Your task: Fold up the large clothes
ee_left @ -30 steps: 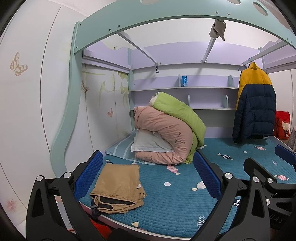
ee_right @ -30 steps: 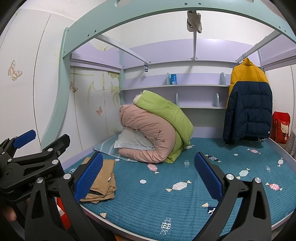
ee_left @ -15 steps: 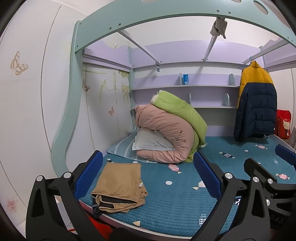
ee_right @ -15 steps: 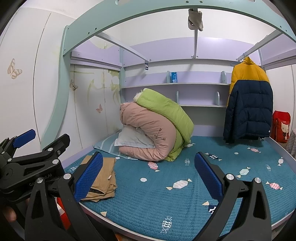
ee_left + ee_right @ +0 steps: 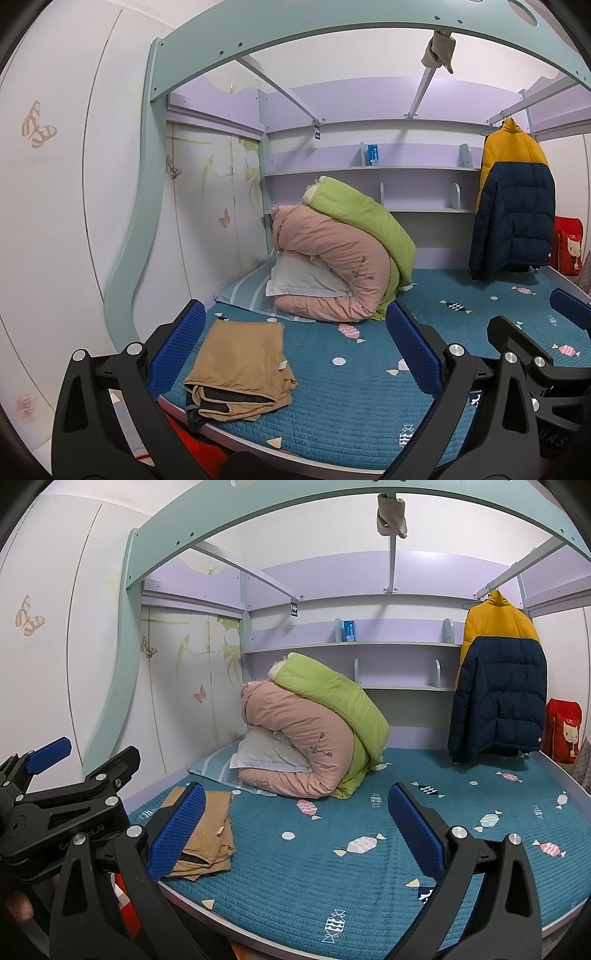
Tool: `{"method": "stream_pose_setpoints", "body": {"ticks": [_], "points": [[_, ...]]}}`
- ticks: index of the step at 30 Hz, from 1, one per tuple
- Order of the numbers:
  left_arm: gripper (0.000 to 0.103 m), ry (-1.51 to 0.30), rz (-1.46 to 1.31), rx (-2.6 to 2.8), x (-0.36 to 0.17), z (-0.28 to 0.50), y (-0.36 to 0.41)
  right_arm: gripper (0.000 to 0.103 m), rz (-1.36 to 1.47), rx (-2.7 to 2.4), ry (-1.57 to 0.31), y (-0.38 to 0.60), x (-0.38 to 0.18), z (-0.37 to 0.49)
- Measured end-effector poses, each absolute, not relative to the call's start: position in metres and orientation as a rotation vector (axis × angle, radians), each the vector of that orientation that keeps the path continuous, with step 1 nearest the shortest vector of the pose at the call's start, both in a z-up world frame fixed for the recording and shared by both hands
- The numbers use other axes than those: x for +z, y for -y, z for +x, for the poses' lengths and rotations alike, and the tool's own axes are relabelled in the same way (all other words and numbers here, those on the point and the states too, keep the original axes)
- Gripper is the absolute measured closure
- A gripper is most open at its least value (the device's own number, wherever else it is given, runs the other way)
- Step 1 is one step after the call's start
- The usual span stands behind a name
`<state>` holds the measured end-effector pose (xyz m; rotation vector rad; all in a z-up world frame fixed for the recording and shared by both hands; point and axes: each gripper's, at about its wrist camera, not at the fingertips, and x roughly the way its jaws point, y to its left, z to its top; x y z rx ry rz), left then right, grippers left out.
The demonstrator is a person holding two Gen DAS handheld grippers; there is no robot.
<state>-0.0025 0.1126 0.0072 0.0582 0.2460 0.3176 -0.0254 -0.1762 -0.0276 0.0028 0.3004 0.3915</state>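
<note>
A tan garment (image 5: 243, 365) with a dark lining lies folded at the front left corner of the teal bed (image 5: 332, 413). It also shows in the right wrist view (image 5: 210, 827). My left gripper (image 5: 295, 350) is open and empty, held off the bed's front edge, with the garment between its blue pads. My right gripper (image 5: 295, 830) is open and empty, to the right of the garment. The left gripper's body (image 5: 66, 805) shows at the left of the right wrist view.
Rolled pink and green quilts (image 5: 343, 266) and a pillow (image 5: 303, 277) lie at the back left of the bed. A yellow and navy puffer jacket (image 5: 513, 206) hangs at the back right. A red bag (image 5: 569, 247) stands at the right. The bunk frame arches overhead.
Both grippers have drifted slightly, so the scene sits a little lower in both views. The garment has not moved and both grippers stay open.
</note>
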Motion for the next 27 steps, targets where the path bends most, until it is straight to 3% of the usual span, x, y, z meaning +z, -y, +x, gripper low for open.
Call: {"method": "stream_pose_setpoints", "body": {"ticks": [21, 27], "points": [[0.005, -0.268, 0.094, 0.339, 0.001, 0.016, -0.112, 0.007, 0.02, 0.398, -0.338, 0.177, -0.038, -0.008], [0.005, -0.344, 0.125, 0.32, -0.02, 0.048, -0.103, 0.007, 0.079, 0.432, -0.46, 0.19, -0.065, 0.024]]}}
